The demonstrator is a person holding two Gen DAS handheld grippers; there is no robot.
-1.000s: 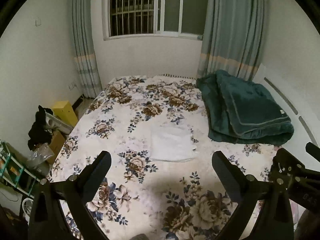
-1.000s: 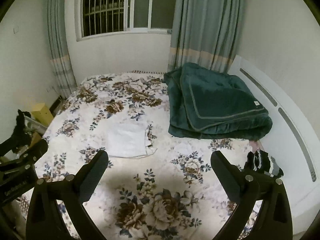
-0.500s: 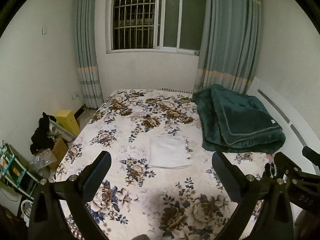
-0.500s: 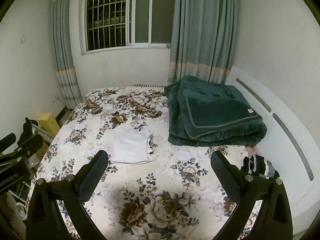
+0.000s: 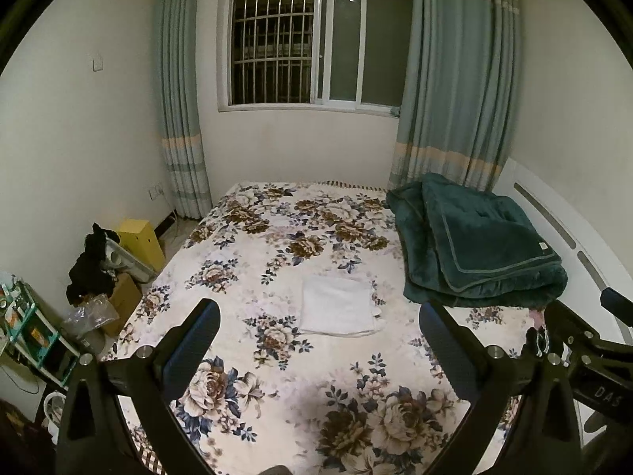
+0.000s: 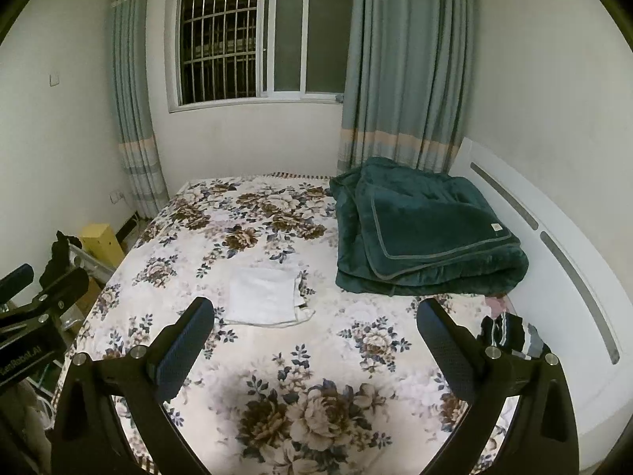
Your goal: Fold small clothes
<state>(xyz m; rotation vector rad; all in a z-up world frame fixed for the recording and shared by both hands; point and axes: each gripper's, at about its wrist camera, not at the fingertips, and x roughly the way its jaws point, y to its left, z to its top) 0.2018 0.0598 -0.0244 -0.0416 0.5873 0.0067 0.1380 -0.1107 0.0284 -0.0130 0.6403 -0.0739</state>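
A small white garment [image 5: 338,310] lies folded into a flat rectangle on the floral bedspread [image 5: 277,245], near the middle of the bed; it also shows in the right wrist view [image 6: 266,296]. My left gripper [image 5: 318,328] is open and empty, held well above and short of the garment. My right gripper [image 6: 315,326] is open and empty too, held to the right of the left one, whose body [image 6: 35,316] shows at the left edge. A dark striped garment [image 6: 502,330] lies at the bed's right edge.
A folded dark green blanket [image 5: 474,245] fills the bed's far right side by the white headboard [image 6: 554,245]. Left of the bed stand a yellow box [image 5: 140,237], cardboard boxes with black clothing [image 5: 91,265] and a small shelf [image 5: 23,328]. A barred window [image 5: 316,43] and curtains are behind.
Both grippers have drawn back and tilted up from the bed, so the garment looks smaller and more of the window and walls shows. The garment stays folded in place.
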